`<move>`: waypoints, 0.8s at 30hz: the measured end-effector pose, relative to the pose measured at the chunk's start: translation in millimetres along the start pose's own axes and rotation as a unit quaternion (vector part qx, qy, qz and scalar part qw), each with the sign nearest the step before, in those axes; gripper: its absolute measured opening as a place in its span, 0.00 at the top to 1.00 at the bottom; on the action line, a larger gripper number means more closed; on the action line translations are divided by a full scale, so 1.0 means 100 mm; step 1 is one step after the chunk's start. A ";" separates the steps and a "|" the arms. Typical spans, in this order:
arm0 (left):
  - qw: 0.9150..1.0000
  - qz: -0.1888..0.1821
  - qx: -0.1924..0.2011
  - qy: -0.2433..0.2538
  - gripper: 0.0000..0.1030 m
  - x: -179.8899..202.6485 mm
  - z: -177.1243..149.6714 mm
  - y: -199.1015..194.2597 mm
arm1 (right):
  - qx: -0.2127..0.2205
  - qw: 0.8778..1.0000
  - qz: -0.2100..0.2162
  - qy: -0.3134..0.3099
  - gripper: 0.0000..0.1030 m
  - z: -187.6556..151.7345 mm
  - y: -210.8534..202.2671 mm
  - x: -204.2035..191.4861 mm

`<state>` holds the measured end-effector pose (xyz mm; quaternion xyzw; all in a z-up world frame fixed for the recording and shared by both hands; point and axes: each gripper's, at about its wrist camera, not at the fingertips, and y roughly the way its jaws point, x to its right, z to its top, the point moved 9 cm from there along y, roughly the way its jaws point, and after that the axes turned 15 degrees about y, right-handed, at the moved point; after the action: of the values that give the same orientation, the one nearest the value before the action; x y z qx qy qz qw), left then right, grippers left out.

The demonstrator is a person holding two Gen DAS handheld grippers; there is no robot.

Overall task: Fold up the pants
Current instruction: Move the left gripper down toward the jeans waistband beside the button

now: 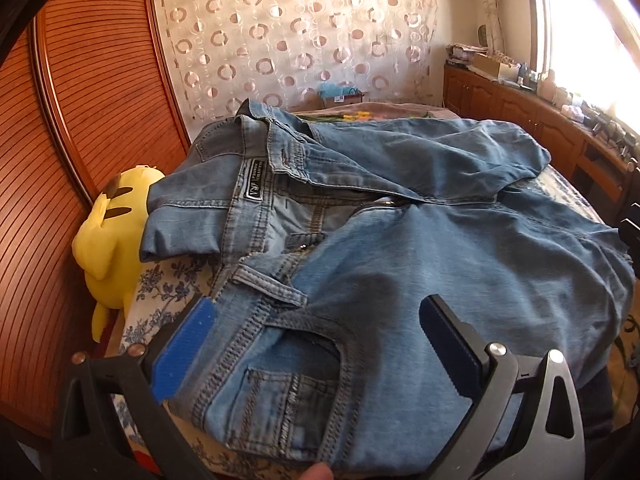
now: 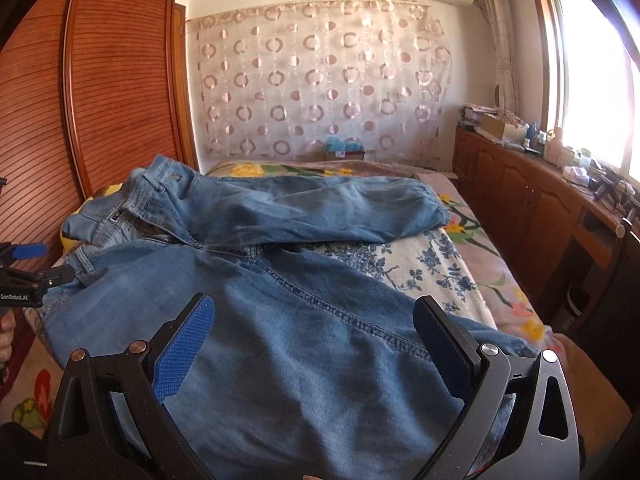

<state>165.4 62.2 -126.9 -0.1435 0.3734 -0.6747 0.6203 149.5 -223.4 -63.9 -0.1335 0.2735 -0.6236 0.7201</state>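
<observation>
Left wrist view looks down on the jeans (image 1: 420,248), which lie spread on a bed (image 1: 168,292) with a blue-flowered cover. The left gripper (image 1: 316,336) hovers over the near waistband and front pocket with its blue pads wide apart, gripping nothing. A yellow plush toy (image 1: 112,240) sits at the left edge of the bed, just beside the waistband, against a wooden wardrobe (image 1: 80,100). Right wrist view shows the right gripper (image 2: 312,340) spread wide above the near leg, also holding nothing. The far leg lies across the bed toward the right, and a patterned curtain (image 2: 320,80) hangs on the far wall.
</observation>
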 end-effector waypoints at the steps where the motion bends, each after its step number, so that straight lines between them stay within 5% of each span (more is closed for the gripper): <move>1: 1.000 0.000 -0.001 -0.001 0.00 -0.03 0.01 0.03 | -0.002 1.000 0.001 -0.001 0.02 0.01 0.04 -0.01; 24: 0.996 -0.088 -0.012 0.012 0.04 -0.47 0.50 0.57 | -0.076 0.996 0.039 -0.028 0.02 0.05 0.85 -0.28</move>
<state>248.9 92.9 -119.1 -0.1749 0.3749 -0.7237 0.5524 220.2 -181.1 -99.1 -0.1942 0.3048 -0.5685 0.7390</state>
